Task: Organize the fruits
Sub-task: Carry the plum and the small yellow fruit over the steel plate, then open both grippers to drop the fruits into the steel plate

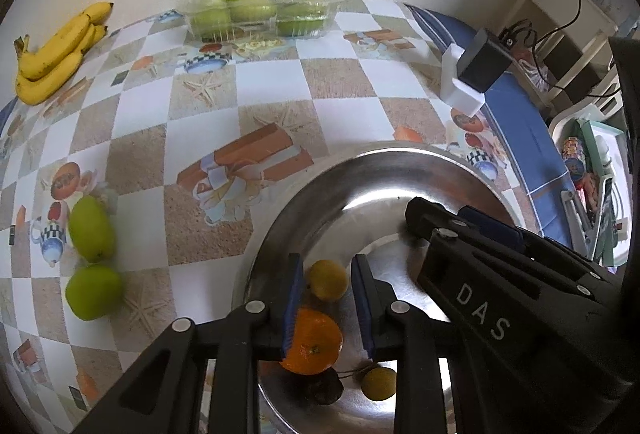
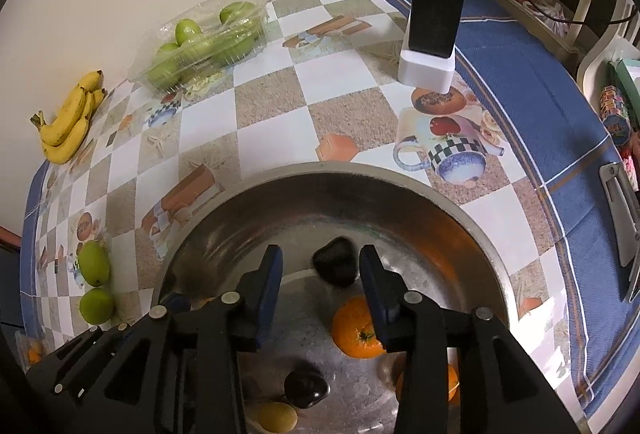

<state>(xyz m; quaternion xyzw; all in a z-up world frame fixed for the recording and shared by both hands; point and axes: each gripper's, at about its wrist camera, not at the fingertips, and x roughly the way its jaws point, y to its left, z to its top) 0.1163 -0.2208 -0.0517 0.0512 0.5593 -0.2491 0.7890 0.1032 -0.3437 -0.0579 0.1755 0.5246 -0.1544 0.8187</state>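
We're looking down into a steel bowl [image 2: 472,230] at the near edge of the table w/ both grippers hanging over it. Inside the bowl: an orange [image 2: 356,330] near the middle, a second orange [image 2: 452,380] mostly hidden behind the right tool's finger, two dark fruits, one [image 2: 336,266] toward the far side & one [image 2: 306,388] nearer us, plus a small yellow fruit [image 2: 276,416] at the bottom edge of the right wrist view. In the left wrist view we see two small yellow-green fruits [image 1: 328,280] in the bowl.

Left gripper [image 1: 328,274]: jaws parted a little, one yellow-green fruit showing in the gap & an orange [image 1: 314,342] just below; pads don't seem to press on either, nothing gripped. Right gripper [image 2: 320,270]: jaws apart, a dark fruit seen between the tips, not clamped.

Other container: a clear plastic clamshell [image 1: 260,6] at the far side by the wall, holding several green fruits. Loose on the checked tablecloth [image 1: 280,94]: a bunch of bananas [image 1: 56,54] far left, and two green fruits [image 1: 92,230] side by side left of the bowl, touching or nearly so. A black box on a white base [image 2: 432,34] stands far right, cable attached
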